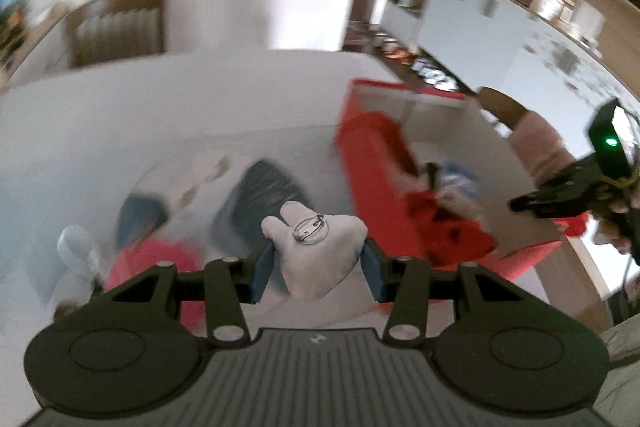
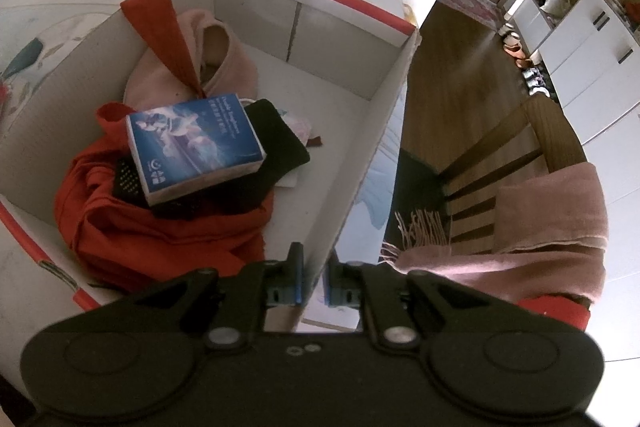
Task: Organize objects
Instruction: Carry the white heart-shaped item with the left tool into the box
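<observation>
In the left wrist view, our left gripper (image 1: 318,259) clasps a white fabric pouch (image 1: 318,255) bearing a safety pin (image 1: 310,230); the red-rimmed box (image 1: 532,255) lies ahead to the right. In the right wrist view, our right gripper (image 2: 314,285) pinches that box's near wall (image 2: 360,171), nearer the opening.

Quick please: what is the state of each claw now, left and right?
Left claw: closed on a small white plush piece with a safety pin on it.
Right claw: closed on the side wall of the cardboard box.
</observation>
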